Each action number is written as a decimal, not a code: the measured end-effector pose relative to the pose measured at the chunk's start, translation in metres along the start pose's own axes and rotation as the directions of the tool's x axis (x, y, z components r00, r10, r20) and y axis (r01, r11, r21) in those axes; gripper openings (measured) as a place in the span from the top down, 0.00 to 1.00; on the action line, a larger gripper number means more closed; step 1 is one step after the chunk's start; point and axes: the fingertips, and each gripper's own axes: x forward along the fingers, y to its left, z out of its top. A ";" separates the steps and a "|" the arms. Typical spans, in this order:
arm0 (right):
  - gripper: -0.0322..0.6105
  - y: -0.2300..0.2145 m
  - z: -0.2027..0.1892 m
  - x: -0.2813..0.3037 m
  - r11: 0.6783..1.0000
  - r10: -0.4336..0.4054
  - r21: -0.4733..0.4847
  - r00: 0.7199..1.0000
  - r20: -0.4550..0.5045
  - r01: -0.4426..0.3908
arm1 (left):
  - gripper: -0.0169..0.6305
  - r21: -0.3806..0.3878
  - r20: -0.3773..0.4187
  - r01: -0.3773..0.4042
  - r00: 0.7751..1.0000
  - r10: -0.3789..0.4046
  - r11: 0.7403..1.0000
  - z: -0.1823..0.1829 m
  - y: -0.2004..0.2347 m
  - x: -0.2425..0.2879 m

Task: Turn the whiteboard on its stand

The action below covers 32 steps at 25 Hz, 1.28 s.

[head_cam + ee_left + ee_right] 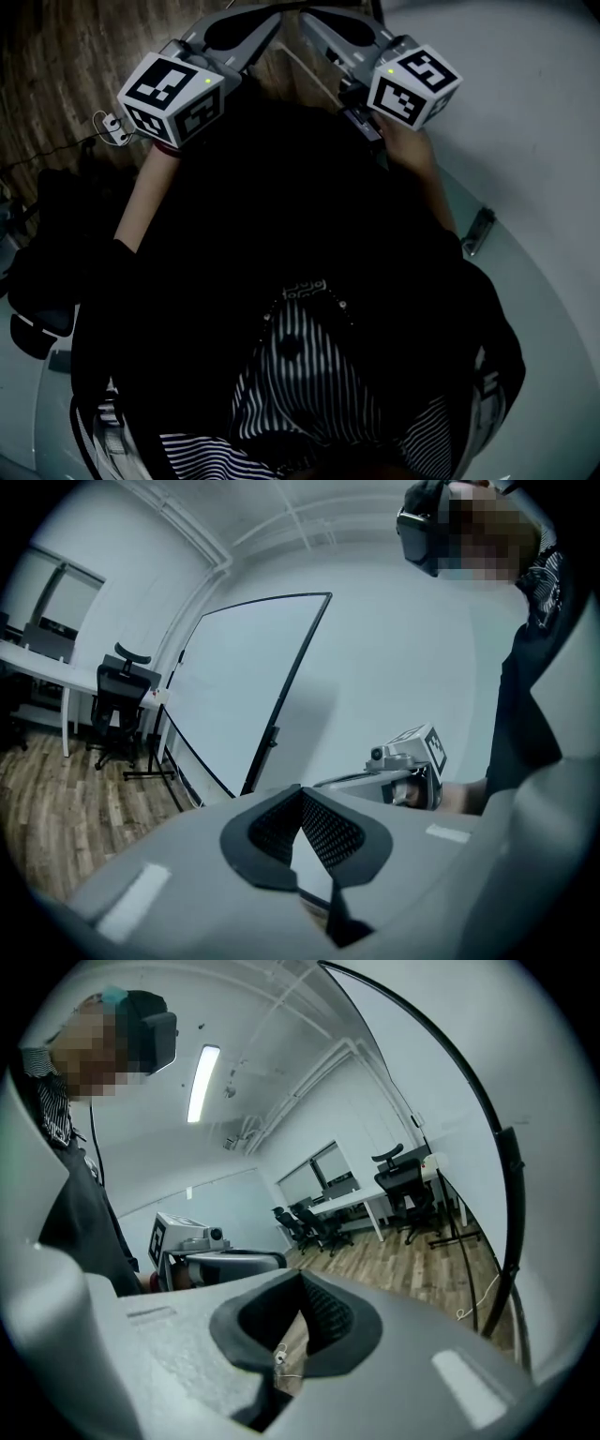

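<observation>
Brown wood-plank floor (56, 827) carries everything. Left gripper view: black tubular whiteboard stand (150, 775) has its foot bar flat on the planks at 9 o'clock, with a black wheeled office chair (117, 705) just beside it and a white-legged worktop (42, 663) farther out toward 9. Right gripper view: more dark office chairs (300, 1227) and a long white worktop (361, 1201) stand around 1 o'clock. A thin white cable (475, 1299) lies loose on the planks at 4.
</observation>
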 end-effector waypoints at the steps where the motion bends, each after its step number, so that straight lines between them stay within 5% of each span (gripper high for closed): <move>1: 0.95 -0.003 0.003 0.008 1.000 -0.004 0.000 1.000 -0.001 0.004 | 0.97 -0.004 0.001 0.001 1.000 -0.001 1.000 0.003 0.009 0.000; 5: 0.95 -0.023 0.017 0.053 1.000 -0.026 -0.006 0.999 -0.019 0.025 | 0.97 -0.014 0.007 0.017 1.000 -0.017 1.000 0.015 0.060 0.003; 10: 0.95 -0.056 0.053 0.158 0.998 -0.054 0.004 0.996 -0.075 0.055 | 0.97 -0.061 0.015 0.034 0.999 -0.033 0.998 0.044 0.174 -0.008; 22: 0.95 -0.025 0.059 0.116 0.985 -0.170 -0.012 0.977 -0.131 0.170 | 0.97 -0.057 0.014 0.035 0.999 -0.034 0.998 0.046 0.147 -0.030; 32: 0.95 -0.072 0.067 0.123 0.984 -0.177 -0.035 0.978 -0.111 0.175 | 0.97 -0.110 0.070 0.076 0.995 -0.069 0.991 0.056 0.162 0.007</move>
